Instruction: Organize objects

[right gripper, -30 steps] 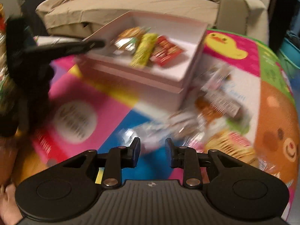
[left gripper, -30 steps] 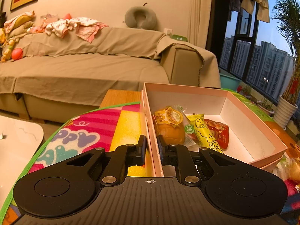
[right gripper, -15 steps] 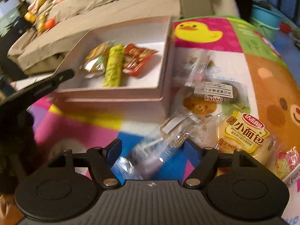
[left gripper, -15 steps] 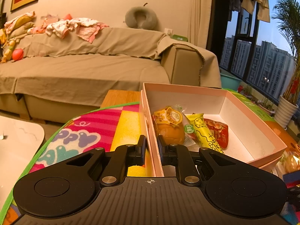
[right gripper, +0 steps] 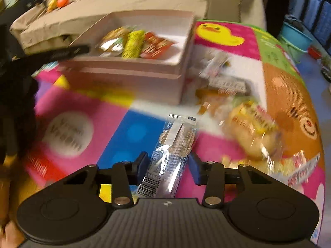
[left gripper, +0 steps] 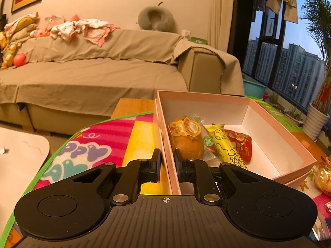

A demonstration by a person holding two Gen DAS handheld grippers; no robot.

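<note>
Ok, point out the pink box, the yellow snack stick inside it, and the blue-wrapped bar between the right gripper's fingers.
pink box (left gripper: 277, 136): left wrist view, inner right wall.
yellow snack stick (left gripper: 225, 144): left wrist view, mid wrapper.
blue-wrapped bar (right gripper: 173, 150): right wrist view, mid wrapper.

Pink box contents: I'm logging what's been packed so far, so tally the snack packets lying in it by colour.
In the pink box:
Orange packet: 1
Yellow packet: 1
Red packet: 1
Total: 3

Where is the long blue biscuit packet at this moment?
In the right wrist view, the blue biscuit packet lies between the right gripper fingers, which have just been closing, above the colourful mat, in front of the pink box.
</note>
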